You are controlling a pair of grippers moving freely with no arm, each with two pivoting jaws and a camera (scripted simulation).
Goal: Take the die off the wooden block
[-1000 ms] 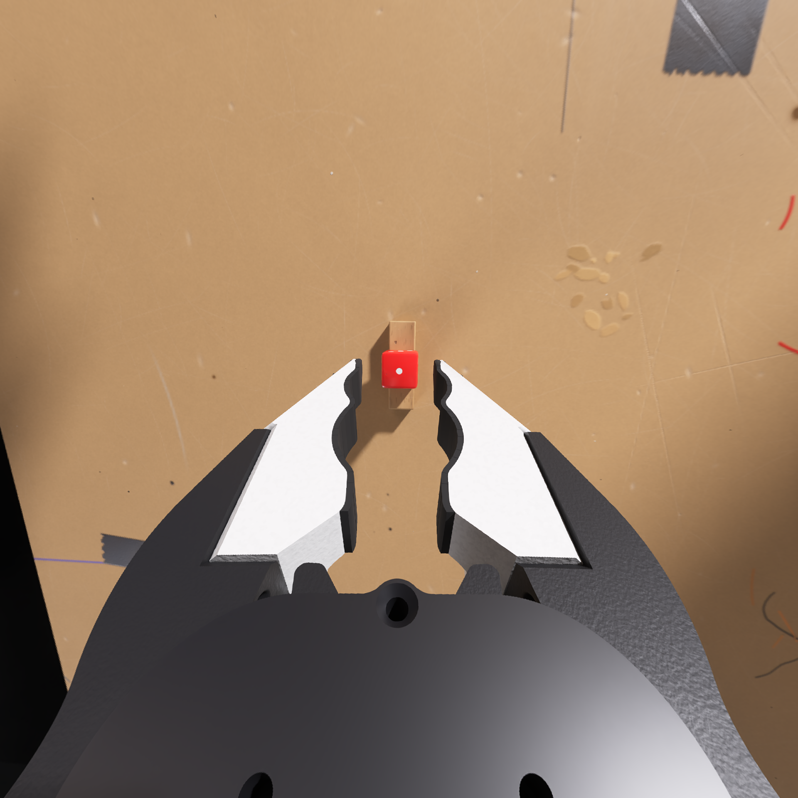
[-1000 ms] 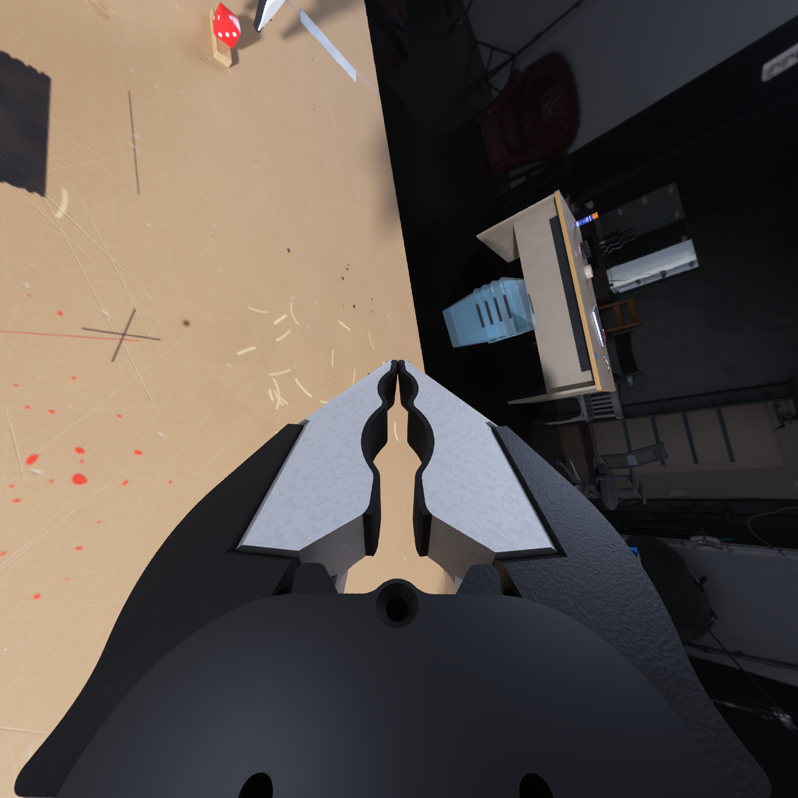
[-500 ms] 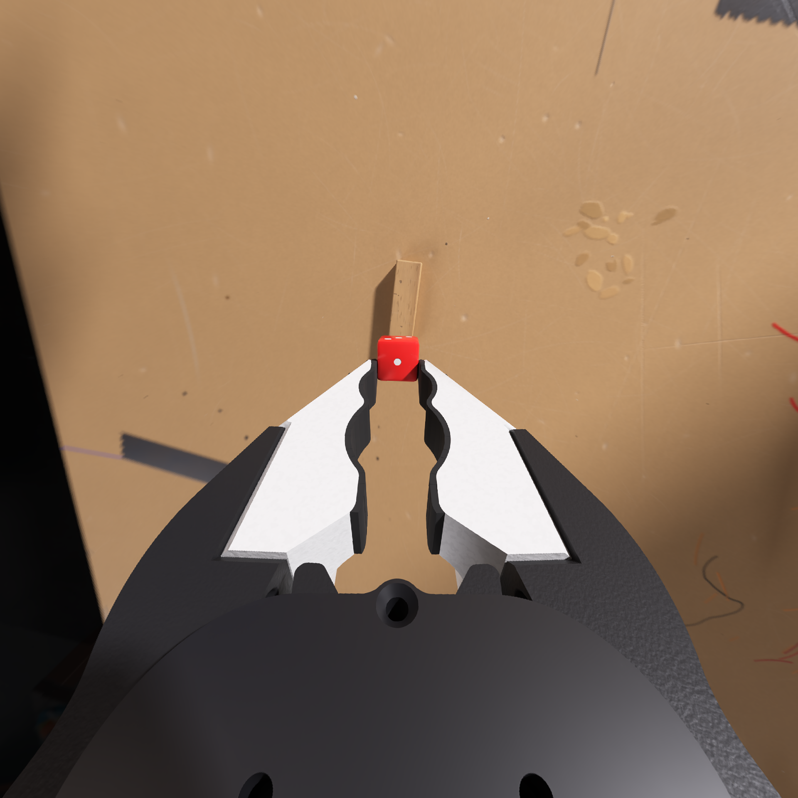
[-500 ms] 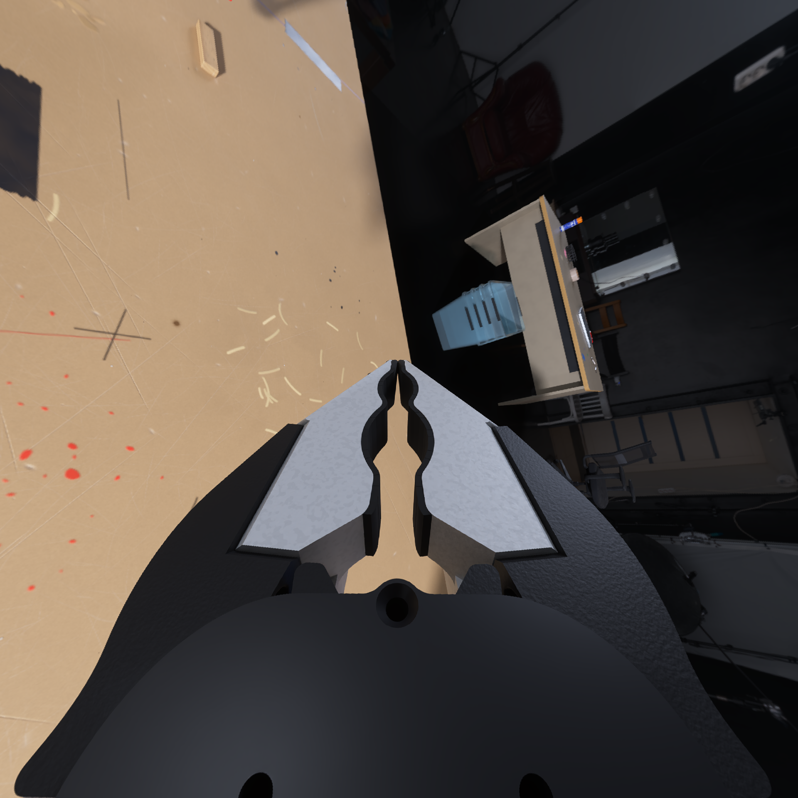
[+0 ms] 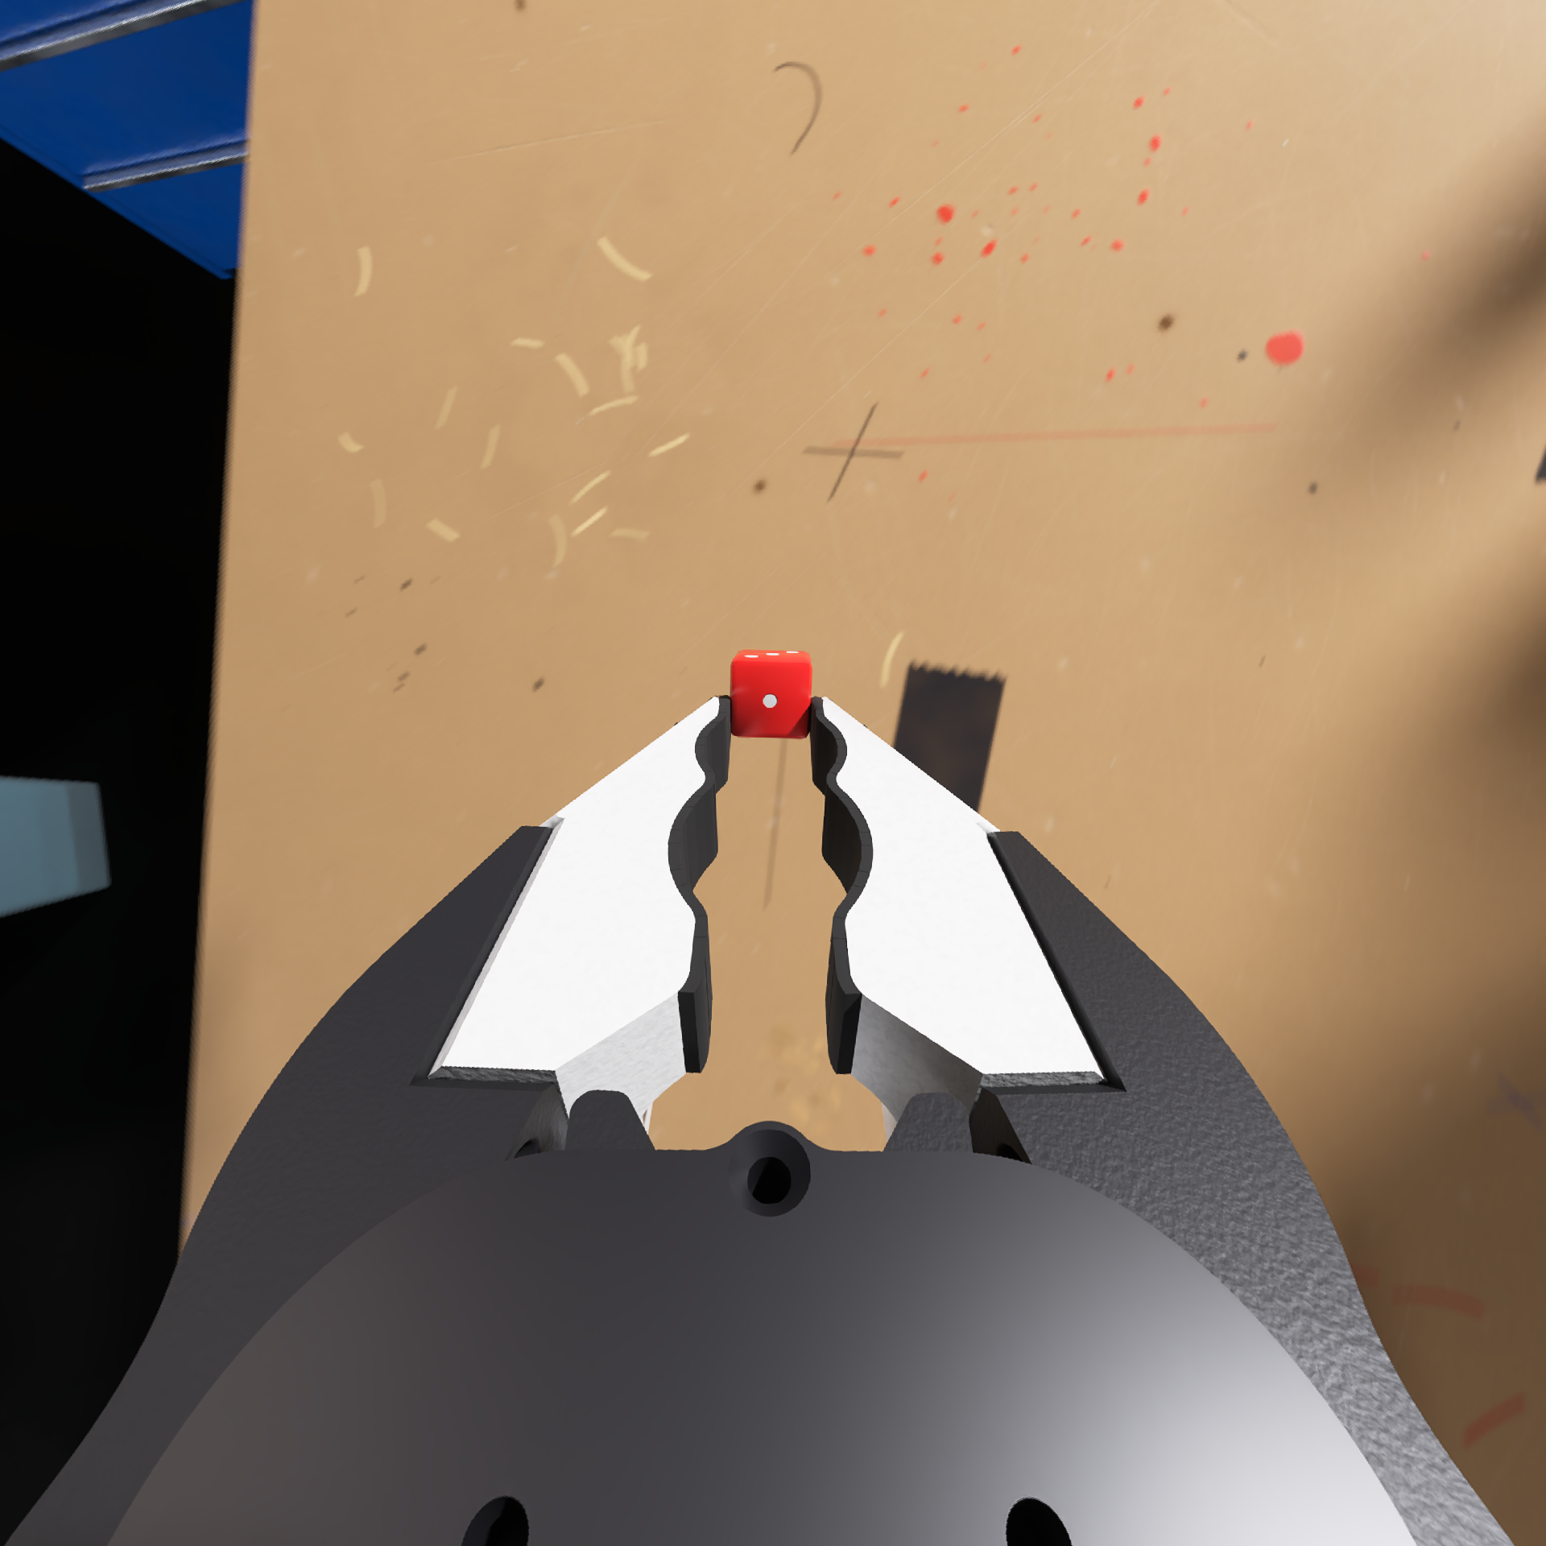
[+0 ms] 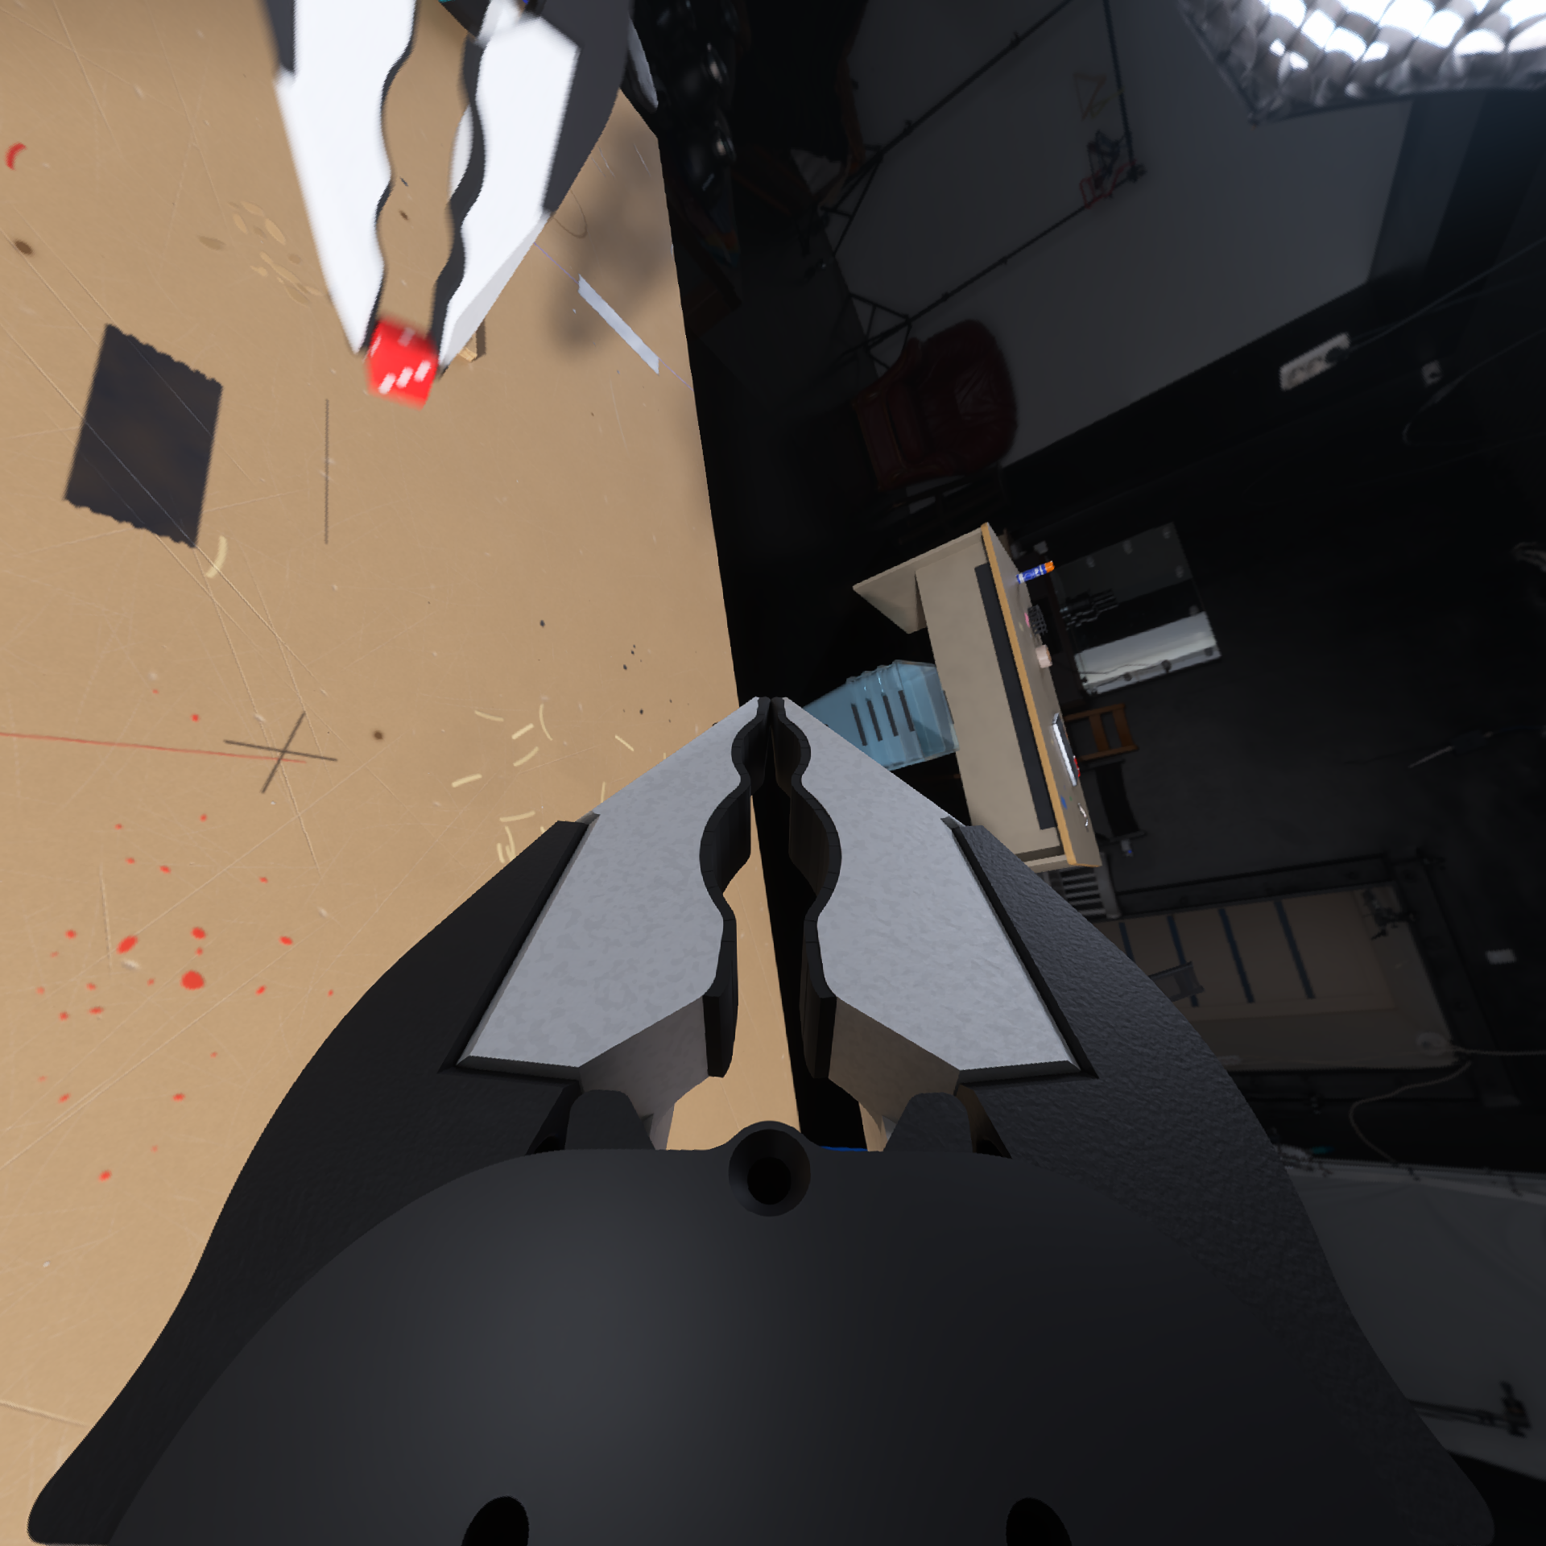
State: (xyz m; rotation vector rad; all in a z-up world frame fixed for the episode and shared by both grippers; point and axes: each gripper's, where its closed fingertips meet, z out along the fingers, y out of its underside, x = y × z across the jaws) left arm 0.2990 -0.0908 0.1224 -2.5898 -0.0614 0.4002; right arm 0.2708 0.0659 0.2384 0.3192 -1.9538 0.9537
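Note:
My left gripper (image 5: 770, 707) is shut on the red die (image 5: 770, 693), pinched between the fingertips and held above the tan table (image 5: 1087, 586). The wooden block is out of the left wrist view. In the right wrist view the left gripper (image 6: 401, 351) shows at the upper left, blurred, with the die (image 6: 401, 368) at its tips, and a sliver of the wooden block (image 6: 471, 345) on the table just behind it. My right gripper (image 6: 768, 707) is shut and empty, over the table's edge.
A dark square patch (image 6: 146, 435) and red specks (image 6: 192, 979) mark the table top. The table's edge (image 6: 711, 544) runs by the right gripper, with a dark room, a beige desk (image 6: 995, 703) and a pale blue crate (image 6: 887, 711) beyond. A dark patch (image 5: 949, 728) lies beside the left fingers.
The left gripper closed on the die, lifted it off the wooden block and swung away with it, so the block left its view. The right gripper stayed shut and shifted slightly.

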